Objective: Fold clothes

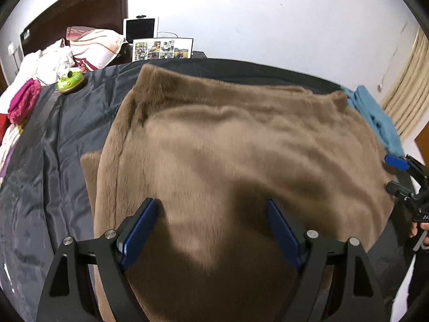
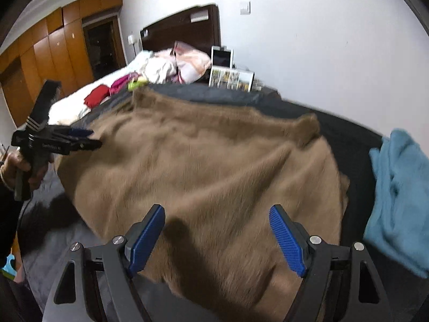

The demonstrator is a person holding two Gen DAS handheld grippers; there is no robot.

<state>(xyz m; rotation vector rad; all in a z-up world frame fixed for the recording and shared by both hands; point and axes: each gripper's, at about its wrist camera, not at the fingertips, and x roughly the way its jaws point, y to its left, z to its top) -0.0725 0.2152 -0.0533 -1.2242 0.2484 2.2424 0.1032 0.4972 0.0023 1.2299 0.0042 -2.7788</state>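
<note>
Both grippers, left (image 1: 211, 209) and right (image 2: 217, 214), stand released at frame bottom, nothing between the jaws. Brown fleece (image 1: 228, 147) fills centre frame, spread on the dark bedcover (image 1: 53, 147), plush, thick, lightly rippled. Judged step: between folds. Next move calls for pinching an edge of the fleece.

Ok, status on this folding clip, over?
Left gripper and right gripper both open, empty, above the brown fleece garment. Garment spread on the dark bed cover. Blue garment beside it, not obstructing.
</note>
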